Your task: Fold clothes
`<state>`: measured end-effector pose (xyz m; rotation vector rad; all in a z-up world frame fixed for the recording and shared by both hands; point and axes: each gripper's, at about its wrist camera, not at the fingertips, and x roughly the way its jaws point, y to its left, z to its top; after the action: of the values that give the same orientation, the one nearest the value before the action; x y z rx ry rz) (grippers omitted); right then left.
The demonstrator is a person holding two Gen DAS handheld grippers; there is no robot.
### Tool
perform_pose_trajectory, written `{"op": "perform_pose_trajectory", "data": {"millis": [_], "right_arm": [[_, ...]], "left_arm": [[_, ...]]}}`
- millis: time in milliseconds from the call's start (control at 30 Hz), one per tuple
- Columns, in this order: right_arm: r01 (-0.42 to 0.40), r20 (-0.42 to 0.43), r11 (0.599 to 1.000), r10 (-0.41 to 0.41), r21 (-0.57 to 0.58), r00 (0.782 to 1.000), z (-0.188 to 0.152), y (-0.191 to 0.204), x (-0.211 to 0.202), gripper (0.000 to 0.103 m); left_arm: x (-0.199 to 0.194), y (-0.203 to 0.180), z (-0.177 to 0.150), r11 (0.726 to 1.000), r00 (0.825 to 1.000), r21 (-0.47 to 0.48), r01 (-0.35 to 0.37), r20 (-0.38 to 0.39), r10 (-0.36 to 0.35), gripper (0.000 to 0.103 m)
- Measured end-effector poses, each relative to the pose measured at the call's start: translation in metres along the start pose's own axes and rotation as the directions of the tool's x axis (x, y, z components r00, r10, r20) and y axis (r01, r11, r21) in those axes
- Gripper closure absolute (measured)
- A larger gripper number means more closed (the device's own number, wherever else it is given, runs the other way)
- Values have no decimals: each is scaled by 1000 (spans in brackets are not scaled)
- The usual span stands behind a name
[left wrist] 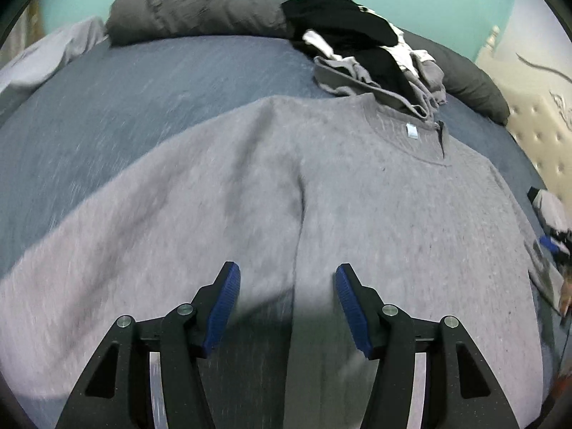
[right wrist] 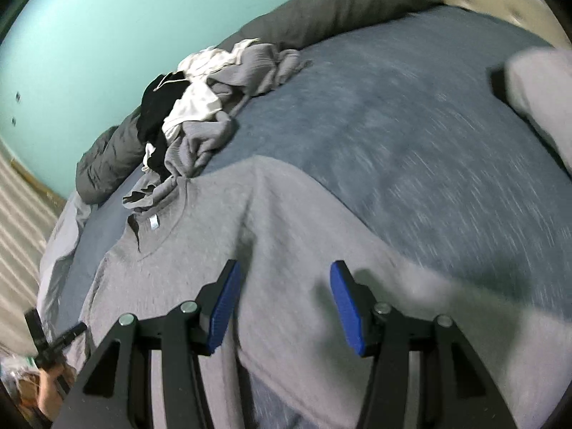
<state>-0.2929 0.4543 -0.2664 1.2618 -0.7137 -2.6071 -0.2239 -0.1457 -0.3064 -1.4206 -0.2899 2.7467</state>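
Left hand-held gripper (left wrist: 287, 302) released with blue pads spread above grey sweater (left wrist: 357, 196), right hand-held gripper (right wrist: 282, 300) likewise spread and empty, sweater lying flat on near part of blue bed (left wrist: 161, 82), heap of unfolded clothes (left wrist: 371, 60) at far side beyond collar, dark grey pillow (left wrist: 193, 7) far left.

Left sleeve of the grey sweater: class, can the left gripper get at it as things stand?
Probably yes. The left gripper hangs open just above the sweater, with the sleeve lying flat on the bed beside its fingers; nothing covers it.
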Motion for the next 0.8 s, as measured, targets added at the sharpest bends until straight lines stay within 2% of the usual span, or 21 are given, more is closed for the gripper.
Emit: {"op": "perform_pose_trajectory", "data": {"millis": [133, 300, 333, 400, 433, 600, 733, 800], "right_arm": [[-39, 41, 997, 36, 73, 999, -38, -1, -19, 50], [-86, 71, 993, 81, 76, 994, -82, 15, -32, 50], [-91, 75, 994, 86, 67, 994, -89, 18, -34, 50], [-97, 87, 995, 94, 36, 992, -104, 25, -37, 50], [-101, 95, 995, 98, 23, 991, -110, 28, -38, 50], [-134, 82, 991, 133, 4, 988, -128, 34, -37, 50], [-140, 116, 990, 141, -17, 983, -129, 38, -45, 50], [-144, 128, 989, 146, -26, 981, -130, 40, -47, 50]], "left_arm": [[-12, 21, -17, 999, 1000, -47, -15, -12, 14, 43], [-36, 59, -24, 992, 997, -101, -73, -11, 72, 42], [-44, 68, -24, 990, 995, -109, -95, -10, 94, 40], [-60, 87, -25, 983, 991, -127, -135, -6, 136, 28], [-68, 97, -26, 979, 988, -137, -152, -2, 154, 27], [-104, 145, -27, 953, 972, -194, -231, -1, 235, 27], [-137, 196, -31, 913, 960, -314, -263, 8, 279, 27], [-147, 216, -32, 891, 947, -337, -304, -6, 321, 27]]}}
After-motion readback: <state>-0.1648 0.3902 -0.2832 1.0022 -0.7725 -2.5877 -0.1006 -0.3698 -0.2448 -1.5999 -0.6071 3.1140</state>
